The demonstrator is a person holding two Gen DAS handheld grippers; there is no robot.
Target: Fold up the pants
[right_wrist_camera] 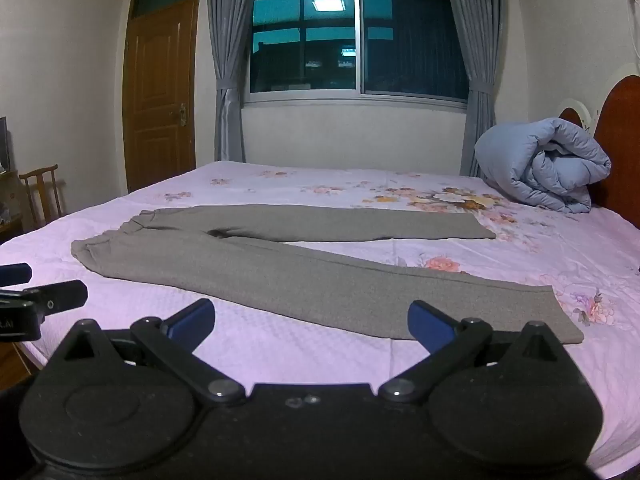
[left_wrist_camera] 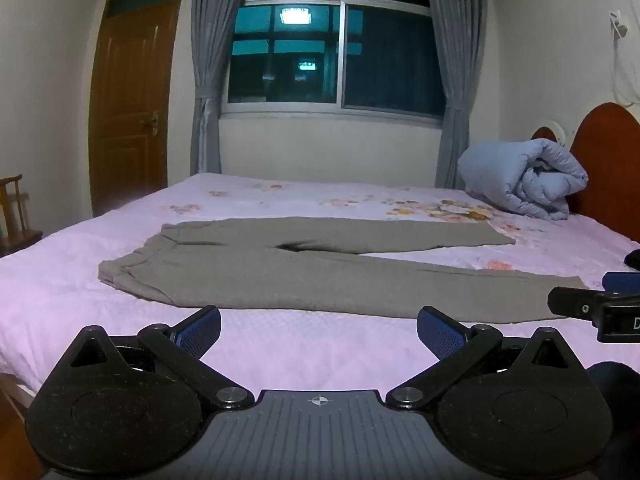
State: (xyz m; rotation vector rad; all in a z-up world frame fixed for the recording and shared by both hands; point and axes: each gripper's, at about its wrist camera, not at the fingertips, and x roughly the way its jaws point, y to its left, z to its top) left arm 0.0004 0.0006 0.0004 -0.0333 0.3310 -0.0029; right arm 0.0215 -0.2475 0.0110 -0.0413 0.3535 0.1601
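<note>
Grey pants (left_wrist_camera: 312, 276) lie flat on the pink bed (left_wrist_camera: 280, 340), waistband to the left, legs spread in a V to the right; they also show in the right wrist view (right_wrist_camera: 304, 276). My left gripper (left_wrist_camera: 318, 330) is open and empty, near the bed's front edge, just short of the near leg. My right gripper (right_wrist_camera: 310, 322) is open and empty, its right finger (right_wrist_camera: 430, 322) next to the near leg's cuff. Each gripper appears in the other's view: the right gripper (left_wrist_camera: 600, 308) at the right edge, the left gripper (right_wrist_camera: 40, 300) at the left edge.
A rolled blue quilt (left_wrist_camera: 524, 176) lies at the far right by the red headboard (left_wrist_camera: 608, 160). A wooden chair (right_wrist_camera: 42, 192) stands left of the bed. A wooden door (left_wrist_camera: 128, 108), window and curtains are behind.
</note>
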